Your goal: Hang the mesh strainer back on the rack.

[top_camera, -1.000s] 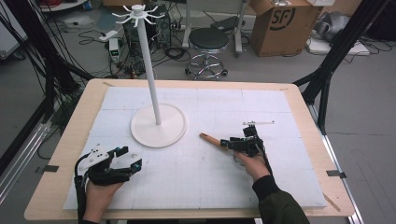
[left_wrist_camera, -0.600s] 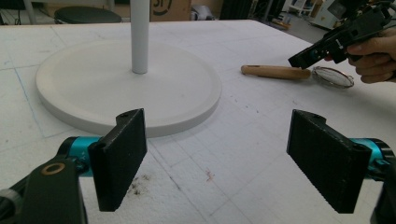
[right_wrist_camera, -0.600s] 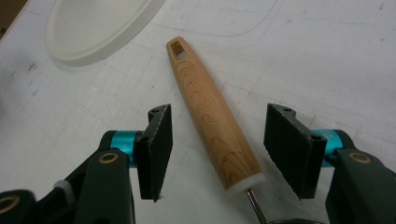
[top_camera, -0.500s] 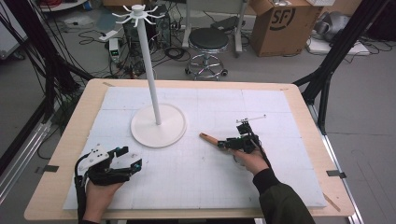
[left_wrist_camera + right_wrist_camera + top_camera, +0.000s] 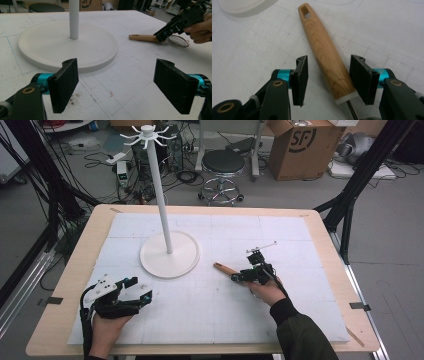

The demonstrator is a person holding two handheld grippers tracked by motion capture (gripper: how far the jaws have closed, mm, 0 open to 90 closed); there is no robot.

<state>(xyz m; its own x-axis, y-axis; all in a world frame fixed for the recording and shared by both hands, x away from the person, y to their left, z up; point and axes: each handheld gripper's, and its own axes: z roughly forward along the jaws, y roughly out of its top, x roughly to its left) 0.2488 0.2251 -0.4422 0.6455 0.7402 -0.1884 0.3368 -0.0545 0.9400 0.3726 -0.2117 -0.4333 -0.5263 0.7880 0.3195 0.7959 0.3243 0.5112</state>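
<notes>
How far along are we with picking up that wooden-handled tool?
Done: the right gripper straddles the wooden handle, which lies flat on the mat. In hand: its jaws have been closing, pads not yet clearly pressing. Left: grip and lift, perhaps to hang it on the stand. The left gripper rests open.

"SF" is printed in black on the cardboard box [image 5: 300,145] on the floor beyond the far right of the tabletop. Lettering is burned along the wooden handle [image 5: 325,53], but it cannot be read.
</notes>
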